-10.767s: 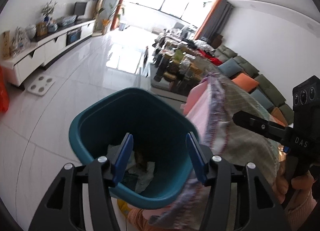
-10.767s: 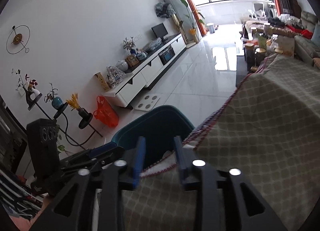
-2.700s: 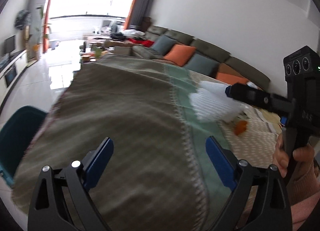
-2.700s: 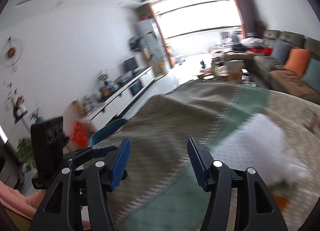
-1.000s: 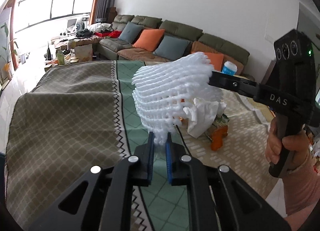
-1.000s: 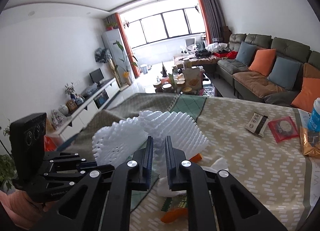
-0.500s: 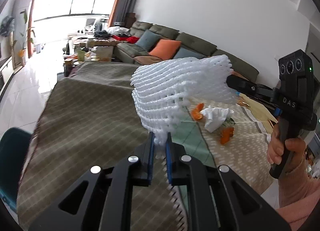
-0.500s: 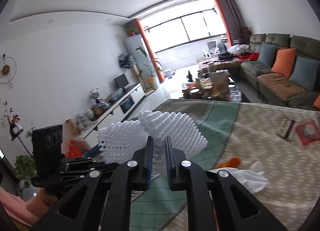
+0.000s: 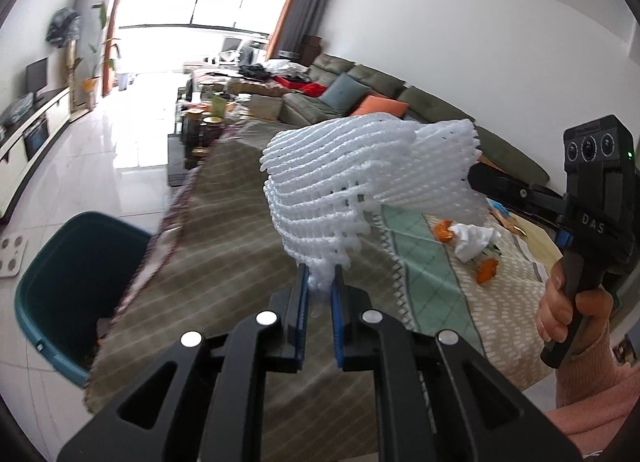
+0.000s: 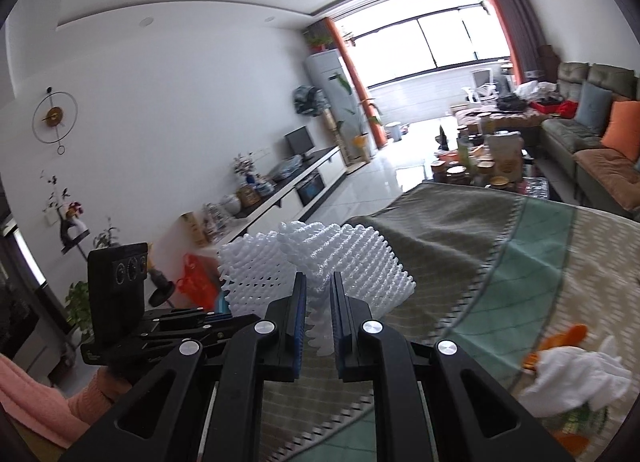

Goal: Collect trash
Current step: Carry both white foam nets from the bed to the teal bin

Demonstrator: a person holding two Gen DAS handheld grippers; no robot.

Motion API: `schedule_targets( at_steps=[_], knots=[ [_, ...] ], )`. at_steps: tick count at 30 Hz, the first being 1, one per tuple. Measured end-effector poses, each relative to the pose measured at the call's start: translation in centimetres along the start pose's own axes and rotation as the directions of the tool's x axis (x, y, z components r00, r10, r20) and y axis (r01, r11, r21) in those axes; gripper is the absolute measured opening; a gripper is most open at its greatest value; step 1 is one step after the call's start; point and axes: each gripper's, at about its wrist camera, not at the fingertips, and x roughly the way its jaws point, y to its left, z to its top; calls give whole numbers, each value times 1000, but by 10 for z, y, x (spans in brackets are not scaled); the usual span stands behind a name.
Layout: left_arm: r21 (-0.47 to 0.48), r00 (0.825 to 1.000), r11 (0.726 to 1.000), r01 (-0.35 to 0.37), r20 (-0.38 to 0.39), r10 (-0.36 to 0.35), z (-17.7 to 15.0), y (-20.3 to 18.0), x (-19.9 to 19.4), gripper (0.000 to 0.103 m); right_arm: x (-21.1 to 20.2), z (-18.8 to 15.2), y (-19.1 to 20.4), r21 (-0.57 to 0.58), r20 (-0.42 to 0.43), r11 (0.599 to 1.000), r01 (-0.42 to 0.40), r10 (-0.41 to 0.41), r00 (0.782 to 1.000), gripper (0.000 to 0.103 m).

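Observation:
My left gripper (image 9: 320,286) is shut on the lower end of a white foam net sleeve (image 9: 360,181). My right gripper (image 10: 319,294) is shut on a white foam net (image 10: 344,262) too; in the left wrist view its fingers (image 9: 492,181) reach the net's right end, so both seem to hold one bunch above the table. A teal trash bin (image 9: 76,262) stands on the floor at the table's left edge, some trash inside. A crumpled white tissue (image 9: 476,240) and orange peels (image 9: 486,268) lie on the tablecloth.
The table is covered by a patterned olive, green and beige cloth (image 9: 224,262). A sofa with cushions (image 9: 360,101) lines the right wall. A white TV cabinet (image 10: 280,197) runs along the left wall. An orange bag (image 10: 196,282) sits on the floor.
Both grippers have carried the foam net leftward over the table toward the teal bin, which has come into the left wrist view. The tissue and peels stay on the cloth.

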Motion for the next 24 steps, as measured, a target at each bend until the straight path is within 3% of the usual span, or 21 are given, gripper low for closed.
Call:
schedule_targets(
  at_steps=[11,24],
  knots=[
    [-78,989,988,-131,55,136,-3,45,-41,12,43,4,38,-58,-50,990,-127,124,991,12],
    [-157,967,958,-242,47,252,-12,90,-60,12,88,8,64,-74,-111,965,-253,244,963,12]
  ],
)
